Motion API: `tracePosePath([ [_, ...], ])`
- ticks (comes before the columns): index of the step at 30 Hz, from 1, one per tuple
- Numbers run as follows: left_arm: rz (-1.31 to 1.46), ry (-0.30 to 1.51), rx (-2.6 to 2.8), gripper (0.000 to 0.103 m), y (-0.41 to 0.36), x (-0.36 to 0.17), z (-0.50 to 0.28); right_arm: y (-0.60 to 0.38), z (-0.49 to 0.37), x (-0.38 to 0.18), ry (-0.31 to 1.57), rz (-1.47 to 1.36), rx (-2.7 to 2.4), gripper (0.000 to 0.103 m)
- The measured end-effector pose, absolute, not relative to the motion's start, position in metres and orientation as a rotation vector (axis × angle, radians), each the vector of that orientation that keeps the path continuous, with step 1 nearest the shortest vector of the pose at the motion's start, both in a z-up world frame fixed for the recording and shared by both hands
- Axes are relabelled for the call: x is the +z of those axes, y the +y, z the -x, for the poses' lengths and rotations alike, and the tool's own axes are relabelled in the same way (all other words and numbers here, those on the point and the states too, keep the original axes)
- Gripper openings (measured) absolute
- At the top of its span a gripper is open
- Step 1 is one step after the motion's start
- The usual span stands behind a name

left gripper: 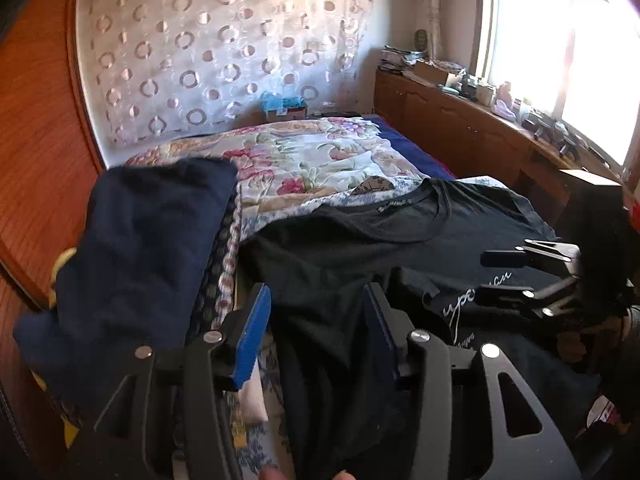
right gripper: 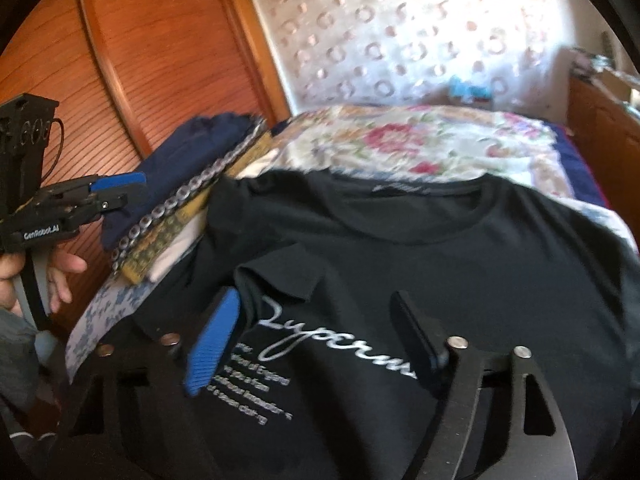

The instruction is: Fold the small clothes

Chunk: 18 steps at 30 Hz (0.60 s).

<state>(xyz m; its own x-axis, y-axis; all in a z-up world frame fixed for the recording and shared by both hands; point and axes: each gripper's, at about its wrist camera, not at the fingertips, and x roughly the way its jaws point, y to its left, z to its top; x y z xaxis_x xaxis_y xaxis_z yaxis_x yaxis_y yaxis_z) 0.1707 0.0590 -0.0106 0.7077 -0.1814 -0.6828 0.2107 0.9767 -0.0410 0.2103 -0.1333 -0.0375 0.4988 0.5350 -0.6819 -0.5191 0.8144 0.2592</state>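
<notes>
A black T-shirt [right gripper: 460,248] with white script lies spread on the bed [left gripper: 320,152], one sleeve folded over its chest; the left hand-held gripper [left gripper: 316,328] hangs partly open over its side, pads off the cloth; the right hand-held gripper [right gripper: 316,332] stands wide above the lettering, gripping nothing; a stack of folded clothes [left gripper: 136,248] sits just beside the shirt

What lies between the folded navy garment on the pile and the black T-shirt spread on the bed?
In the right wrist view, the edges of other folded clothes stacked under the navy garment sit between it and the black T-shirt.
</notes>
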Motion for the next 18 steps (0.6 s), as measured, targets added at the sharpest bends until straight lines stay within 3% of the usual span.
tracePosePath([
  [6, -0.012, 0.770, -0.208, 0.048, 0.065, -0.031, -0.153, -0.106, -0.233, -0.052, 0.886, 0.028, 0.668, 0.056],
  [13, 0.012, 0.807, -0.210, 0.049, 0.069, -0.057, -0.139, -0.084, -0.250, -0.072, 0.953, 0.121, 0.674, 0.045],
  [16, 0.006, 0.821, -0.210, 0.049, 0.065, -0.067, -0.135, -0.080, -0.247, -0.074, 0.937, 0.175, 0.673, 0.024],
  [17, 0.007, 0.825, -0.215, 0.049, 0.063, -0.070, -0.134, -0.079, -0.247, -0.074, 0.935, 0.184, 0.679, 0.008],
  [18, 0.005, 0.833, -0.216, 0.049, 0.061, -0.074, -0.134, -0.079, -0.245, -0.073, 0.933, 0.195, 0.688, 0.005],
])
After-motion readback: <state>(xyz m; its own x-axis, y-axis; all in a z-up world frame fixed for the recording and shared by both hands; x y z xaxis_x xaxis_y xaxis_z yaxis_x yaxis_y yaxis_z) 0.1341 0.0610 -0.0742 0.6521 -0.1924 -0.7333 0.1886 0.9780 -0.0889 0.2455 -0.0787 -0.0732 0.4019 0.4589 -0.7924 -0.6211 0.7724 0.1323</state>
